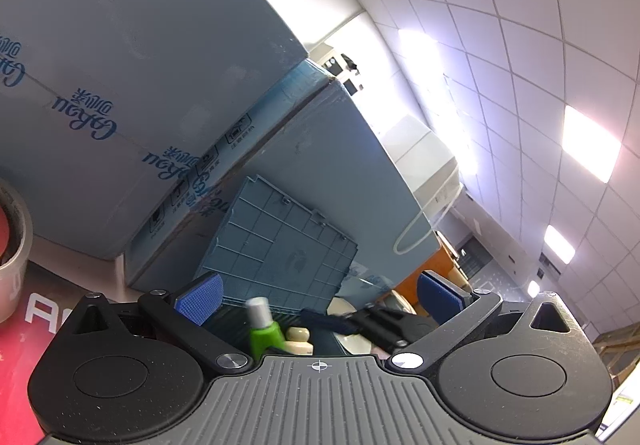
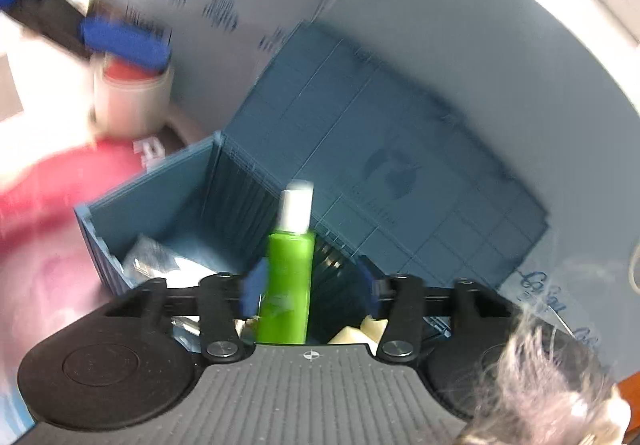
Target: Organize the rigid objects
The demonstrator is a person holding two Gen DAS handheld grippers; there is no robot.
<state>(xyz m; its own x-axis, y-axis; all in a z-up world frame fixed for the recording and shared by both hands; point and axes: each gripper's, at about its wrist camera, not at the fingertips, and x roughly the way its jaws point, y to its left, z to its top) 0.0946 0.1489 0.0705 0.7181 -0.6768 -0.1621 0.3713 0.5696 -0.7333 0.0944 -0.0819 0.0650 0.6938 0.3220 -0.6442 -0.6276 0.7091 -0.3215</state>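
Right gripper (image 2: 310, 291): your jaws stand apart, with clear gaps on both sides of the bottle; nothing is gripped.
Left gripper (image 1: 318, 291): your jaws are spread wide and empty, level over the crate.
Bottle (image 2: 289, 285): green with a white cap, upright inside the crate, between your right fingers but untouched.
Crate (image 2: 152, 201): blue, lid (image 2: 392, 165) swung back against the cardboard boxes (image 1: 120, 45).
Other contents: a cream jar (image 1: 298, 339) beside the bottle; a shiny packet (image 2: 150, 259) in the near-left corner.
Tape roll (image 2: 132, 93): on the red mat (image 2: 60, 185), left of the crate.
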